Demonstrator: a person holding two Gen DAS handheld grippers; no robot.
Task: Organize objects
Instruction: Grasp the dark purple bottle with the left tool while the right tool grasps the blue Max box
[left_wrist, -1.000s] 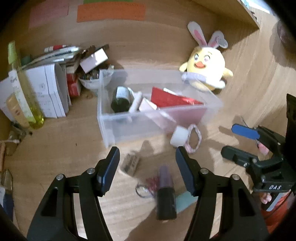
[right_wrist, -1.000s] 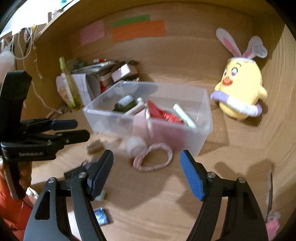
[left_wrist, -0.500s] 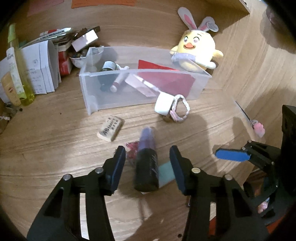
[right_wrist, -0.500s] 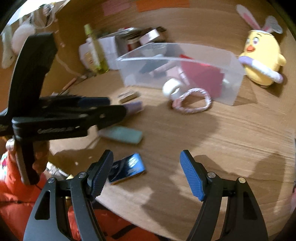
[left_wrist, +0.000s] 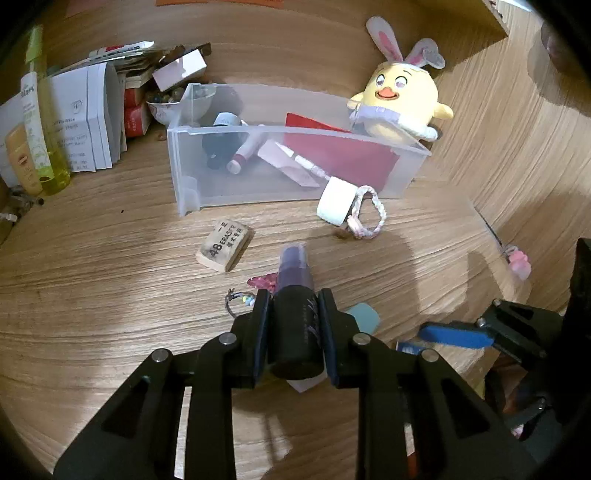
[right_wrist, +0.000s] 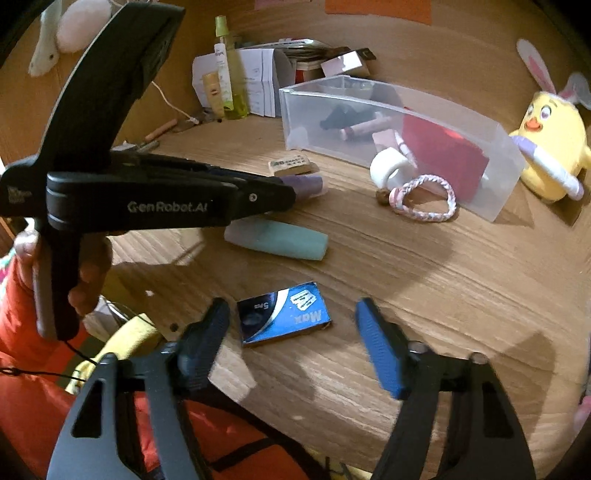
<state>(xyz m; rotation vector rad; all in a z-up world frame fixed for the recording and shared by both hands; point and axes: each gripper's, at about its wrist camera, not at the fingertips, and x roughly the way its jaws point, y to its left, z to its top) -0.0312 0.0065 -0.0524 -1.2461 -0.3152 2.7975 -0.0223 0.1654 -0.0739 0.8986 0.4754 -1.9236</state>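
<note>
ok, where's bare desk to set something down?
Free: left of the eraser, and between the blue box and the plush chick. Crowded: along the clear bin front and around the left tool.

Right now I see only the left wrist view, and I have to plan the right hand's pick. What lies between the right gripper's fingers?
Observer: A flat blue box lies on the table between the fingers of the right gripper. Its jaws are closing and the pads are not yet touching the box.
Operator: And the teal thing beside my bottle? It's mostly hidden here.
Observer: It is a whole teal capsule-shaped case, lying on its side, apart from the blue box.
</note>
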